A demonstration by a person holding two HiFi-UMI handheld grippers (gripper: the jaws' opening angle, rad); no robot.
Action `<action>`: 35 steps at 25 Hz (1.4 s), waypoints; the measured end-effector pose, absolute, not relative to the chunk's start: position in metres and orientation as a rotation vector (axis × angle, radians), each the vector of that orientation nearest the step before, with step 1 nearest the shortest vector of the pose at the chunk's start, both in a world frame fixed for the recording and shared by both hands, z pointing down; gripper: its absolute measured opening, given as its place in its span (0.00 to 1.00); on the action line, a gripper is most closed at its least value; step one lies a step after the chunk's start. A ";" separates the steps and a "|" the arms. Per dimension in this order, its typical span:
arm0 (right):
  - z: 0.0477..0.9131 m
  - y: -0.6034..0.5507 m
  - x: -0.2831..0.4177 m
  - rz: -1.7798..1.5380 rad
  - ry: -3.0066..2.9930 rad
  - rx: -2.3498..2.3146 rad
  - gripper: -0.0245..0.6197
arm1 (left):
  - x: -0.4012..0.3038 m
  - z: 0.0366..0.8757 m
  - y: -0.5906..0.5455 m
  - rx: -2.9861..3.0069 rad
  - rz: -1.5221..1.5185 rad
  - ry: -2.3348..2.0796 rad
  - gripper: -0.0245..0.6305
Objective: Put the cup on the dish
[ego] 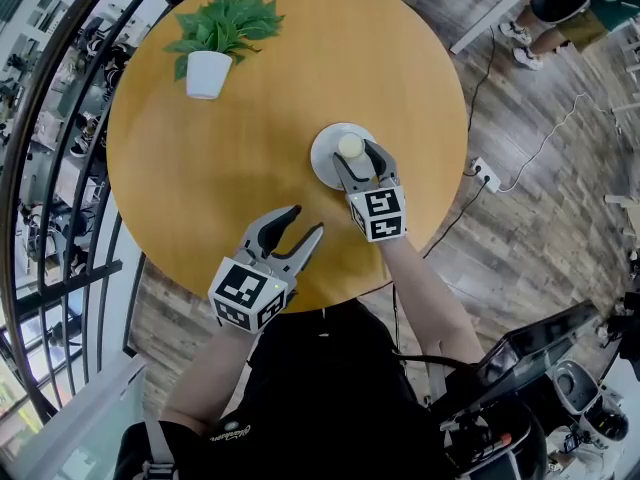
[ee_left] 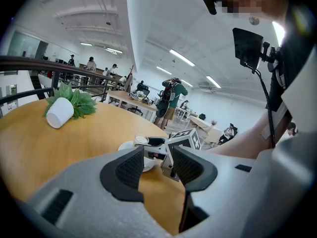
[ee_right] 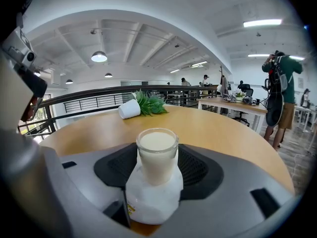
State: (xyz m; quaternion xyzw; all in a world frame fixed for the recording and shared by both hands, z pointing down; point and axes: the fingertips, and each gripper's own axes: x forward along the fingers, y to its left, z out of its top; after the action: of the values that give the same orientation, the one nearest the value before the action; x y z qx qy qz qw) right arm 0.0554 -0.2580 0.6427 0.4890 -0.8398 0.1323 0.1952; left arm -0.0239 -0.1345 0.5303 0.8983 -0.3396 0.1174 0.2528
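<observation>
At the bottom of the head view the person's forearms reach up over the near edge of the round wooden desk (ego: pixel 200 168). The left tongs (ego: pixel 307 220) hover above that edge with their jaws spread apart and nothing between them; in the left gripper view only bare wood shows in the gap. A little farther in and to the right, the right tongs (ego: pixel 355 158) reach over the near rim of the white dish (ego: pixel 322 158), marker cube (ego: pixel 377 214) on top. Their jaws are parted on either side of the cup (ee_right: pixel 157 155), a small clear glass filled with something creamy white; the dark pads lie right beside its sides, and no squeeze on the glass can be made out. The cup stands upright on the dish, about at its middle, and the dish rests on the right half of the desk, well apart from the left tongs. Across the desk, near its far left edge, sits a small green plant (ego: pixel 228 20) in a white pot (ego: pixel 208 73). A dark curved railing (ego: pixel 60 158) runs beyond the left side of the desk. To the right lies a wooden plank floor (ego: pixel 520 218) with a white power strip (ego: pixel 484 174) and its cable. In the far top right corner, the legs of another person (ego: pixel 545 18) show beside a pale piece of furniture.
</observation>
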 end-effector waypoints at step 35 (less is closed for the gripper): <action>0.589 -0.217 0.070 0.330 -2.397 1.390 0.42 | -0.013 0.494 -0.120 2.523 0.282 -0.930 0.32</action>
State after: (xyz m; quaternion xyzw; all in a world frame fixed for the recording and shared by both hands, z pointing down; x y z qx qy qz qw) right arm 0.0698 -0.2167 0.5888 0.4904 -0.8458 0.1163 0.1749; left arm -0.0130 -0.1200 0.4942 0.9109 -0.3356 0.1020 0.2173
